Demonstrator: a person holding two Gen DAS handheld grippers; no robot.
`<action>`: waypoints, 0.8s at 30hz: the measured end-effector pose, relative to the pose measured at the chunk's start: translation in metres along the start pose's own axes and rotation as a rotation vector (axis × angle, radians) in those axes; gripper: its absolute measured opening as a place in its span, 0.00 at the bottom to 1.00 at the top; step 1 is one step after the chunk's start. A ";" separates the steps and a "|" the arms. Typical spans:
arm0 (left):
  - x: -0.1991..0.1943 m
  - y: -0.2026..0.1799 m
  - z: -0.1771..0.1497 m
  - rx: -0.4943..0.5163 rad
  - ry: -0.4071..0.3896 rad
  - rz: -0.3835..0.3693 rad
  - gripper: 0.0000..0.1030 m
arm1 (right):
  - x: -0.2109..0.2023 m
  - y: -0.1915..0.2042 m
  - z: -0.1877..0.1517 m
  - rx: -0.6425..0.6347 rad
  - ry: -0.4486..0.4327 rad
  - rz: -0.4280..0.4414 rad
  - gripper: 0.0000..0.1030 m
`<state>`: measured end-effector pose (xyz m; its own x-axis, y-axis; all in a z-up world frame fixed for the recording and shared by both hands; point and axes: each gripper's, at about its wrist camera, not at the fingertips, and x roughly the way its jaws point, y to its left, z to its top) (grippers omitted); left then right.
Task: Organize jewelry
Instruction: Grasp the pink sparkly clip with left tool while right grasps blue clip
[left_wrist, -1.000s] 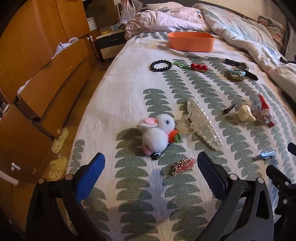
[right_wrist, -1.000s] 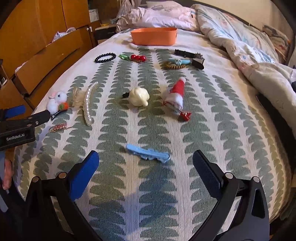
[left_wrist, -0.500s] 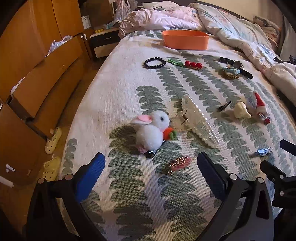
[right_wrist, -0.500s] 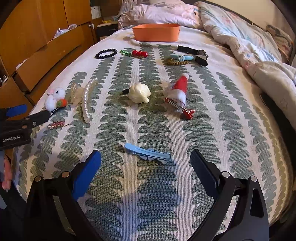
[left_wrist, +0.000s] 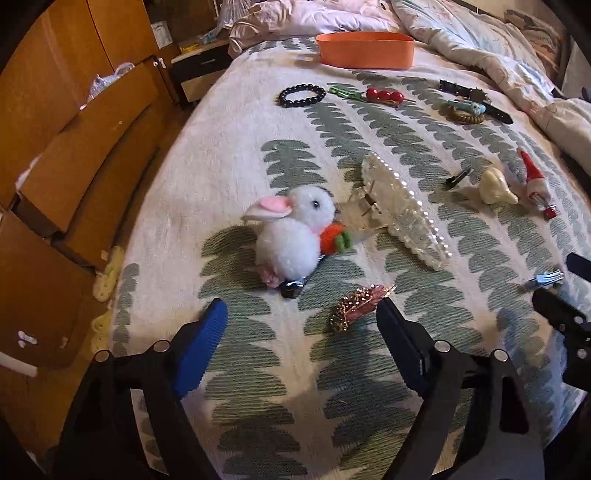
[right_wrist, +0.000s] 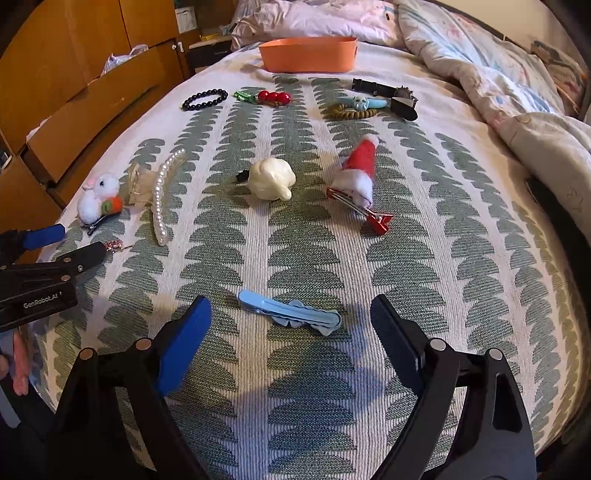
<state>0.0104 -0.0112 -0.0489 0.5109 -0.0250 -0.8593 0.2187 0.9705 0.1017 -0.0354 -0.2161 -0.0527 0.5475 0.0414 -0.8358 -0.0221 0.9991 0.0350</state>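
Nearest you, your left gripper (left_wrist: 301, 325) tilts down over the bedspread (left_wrist: 229, 147), its jaws closing on nothing, with one pink-gold clip (left_wrist: 356, 304) lying just ahead between them. Your right gripper (right_wrist: 291, 321) closes likewise, one blue clip (right_wrist: 290, 312) between its jaws, unpressed. Farthest from that blue clip stands one orange basket (right_wrist: 308, 55).

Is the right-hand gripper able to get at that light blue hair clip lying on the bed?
Probably yes. The blue clip lies flat on the bedspread just ahead of the right gripper, whose jaws are closing with nothing yet between them; nothing lies between them and the clip.
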 end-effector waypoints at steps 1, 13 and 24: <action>0.001 0.000 0.000 -0.001 0.007 -0.016 0.80 | 0.000 0.001 0.000 -0.002 0.002 0.002 0.85; 0.011 -0.012 0.000 0.030 0.030 -0.048 0.70 | 0.017 0.001 0.009 -0.012 0.022 -0.042 0.85; 0.007 -0.013 -0.002 0.033 0.025 -0.066 0.51 | 0.014 0.001 0.005 -0.032 0.025 -0.067 0.56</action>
<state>0.0099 -0.0234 -0.0573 0.4736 -0.0821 -0.8769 0.2783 0.9586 0.0606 -0.0231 -0.2145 -0.0616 0.5274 -0.0258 -0.8492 -0.0130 0.9992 -0.0384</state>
